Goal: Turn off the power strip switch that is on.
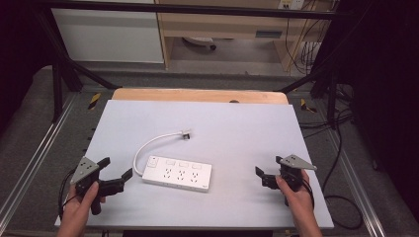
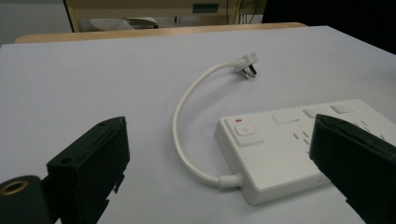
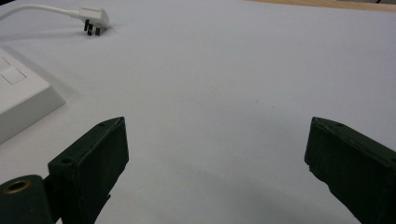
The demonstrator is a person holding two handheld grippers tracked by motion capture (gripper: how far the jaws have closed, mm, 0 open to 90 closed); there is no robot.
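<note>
Both tongs stand wide open and hold nothing: your left gripper [image 1: 114, 174] sits just beside the switch end of the white power strip [image 1: 178, 174], while your right gripper [image 1: 265, 176] waits well apart off its far end. That strip lies flat between them, its long axis running roughly from one gripper toward the other, sockets up. Its short cord [image 2: 184, 140] curls away beyond the left jaws to the plug [image 2: 246, 65], so I'd approach the strip square across its narrow width.
</note>
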